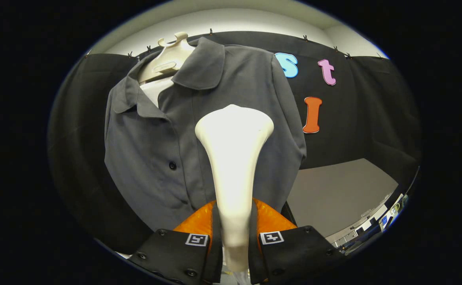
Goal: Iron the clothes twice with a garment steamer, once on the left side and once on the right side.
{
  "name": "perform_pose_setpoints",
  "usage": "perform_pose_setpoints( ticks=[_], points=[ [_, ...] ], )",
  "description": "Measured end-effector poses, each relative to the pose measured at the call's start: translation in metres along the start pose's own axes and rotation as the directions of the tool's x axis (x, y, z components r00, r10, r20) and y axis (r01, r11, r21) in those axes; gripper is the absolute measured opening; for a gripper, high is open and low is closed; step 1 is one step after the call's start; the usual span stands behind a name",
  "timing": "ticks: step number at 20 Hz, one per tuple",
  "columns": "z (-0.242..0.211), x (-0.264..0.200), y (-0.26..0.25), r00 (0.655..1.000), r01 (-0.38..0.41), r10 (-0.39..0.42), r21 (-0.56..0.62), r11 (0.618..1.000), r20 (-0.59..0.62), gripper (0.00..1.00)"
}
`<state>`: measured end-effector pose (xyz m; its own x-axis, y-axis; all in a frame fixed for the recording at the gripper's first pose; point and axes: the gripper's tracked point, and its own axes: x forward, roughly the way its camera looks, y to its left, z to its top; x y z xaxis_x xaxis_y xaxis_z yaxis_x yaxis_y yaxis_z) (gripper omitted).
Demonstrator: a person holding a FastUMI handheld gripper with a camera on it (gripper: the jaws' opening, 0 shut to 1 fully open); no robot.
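1. Garment steamer [233,158], a pale cream wand with a narrow handle that flares to a broad rounded head, stands clamped in the gripper [235,243], its handle pinched between the two fingers, which press on it from either side

2. The steamer's long axis runs straight forward along the fingers and upward through the view, so the head sits well beyond the fingertips and points at the clothing ahead

3. A dark grey button-front shirt [152,150] hangs on a cream mannequin-style hanger [169,59] against the booth's black cloth wall [373,118], collar open and a pale inner panel showing at the neck

4. The steamer head lies in front of the shirt's panel on the far side of the button placket [193,118] from the dark button [172,165]; the open collar and the wider stretch of cloth lie off to the other side of the head

5. Whether the head is touching the cloth or held just short of it cannot be told from this angle

6. Judged from the pose, one side of the shirt is being addressed; the other side would call for a shift of the head across the placket, keeping it broadside to the fabric

7. A grey floor [334,190] and a cluttered bench lie beyond the shirt's hem
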<state>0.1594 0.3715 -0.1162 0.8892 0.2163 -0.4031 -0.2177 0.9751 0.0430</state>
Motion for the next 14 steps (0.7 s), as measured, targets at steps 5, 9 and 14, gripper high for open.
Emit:
perform_pose_setpoints(
  ticks=[5,9,14],
  points=[
    [-0.021,0.007,-0.003,0.999,0.005,-0.005,0.001,1.0,-0.041,0.34],
    [-0.038,0.012,-0.005,0.998,0.008,-0.008,-0.001,1.0,-0.069,0.34],
    [-0.061,0.016,-0.007,0.994,0.007,-0.007,0.005,1.0,-0.108,0.34]
  ],
)
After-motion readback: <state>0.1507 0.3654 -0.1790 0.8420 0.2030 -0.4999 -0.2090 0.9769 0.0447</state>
